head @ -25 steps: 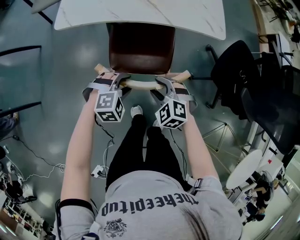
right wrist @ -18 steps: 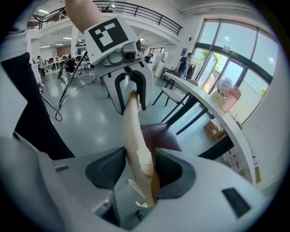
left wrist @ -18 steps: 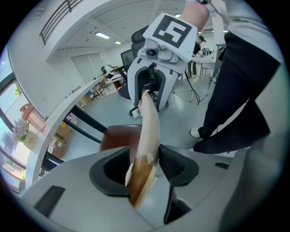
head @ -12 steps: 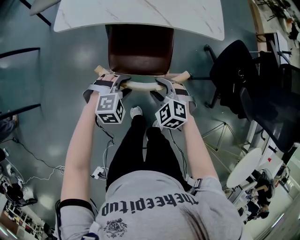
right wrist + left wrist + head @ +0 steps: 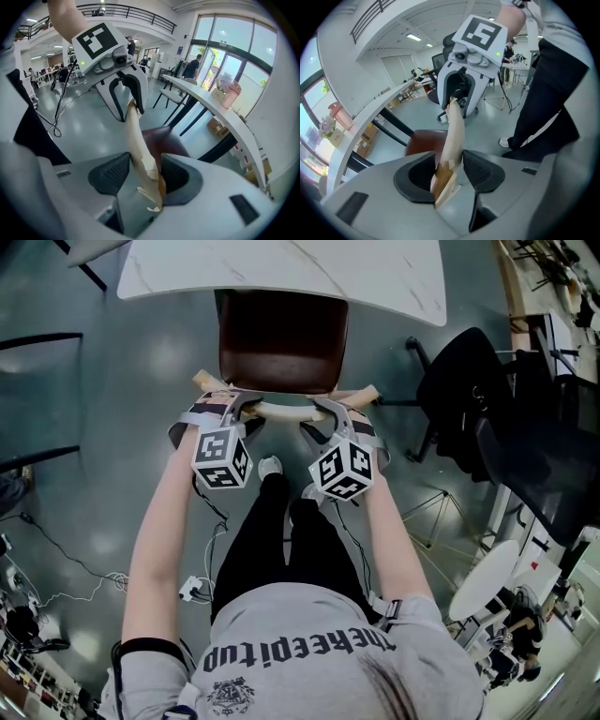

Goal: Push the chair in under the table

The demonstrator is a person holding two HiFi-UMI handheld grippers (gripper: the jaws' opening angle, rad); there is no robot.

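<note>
Jaws of the left gripper (image 5: pixel 240 405) are closing, those of the right gripper (image 5: pixel 325 409) opening; both sit loose round the chair back (image 5: pixel 281 411); push both sides evenly, straight under the tabletop (image 5: pixel 281 273).

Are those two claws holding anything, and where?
Nothing is gripped: the chair's back rail sits loosely between the jaws of the left gripper, closing, and right gripper, opening.

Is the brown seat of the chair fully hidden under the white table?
No, most of the brown seat shows outside the white table.
</note>
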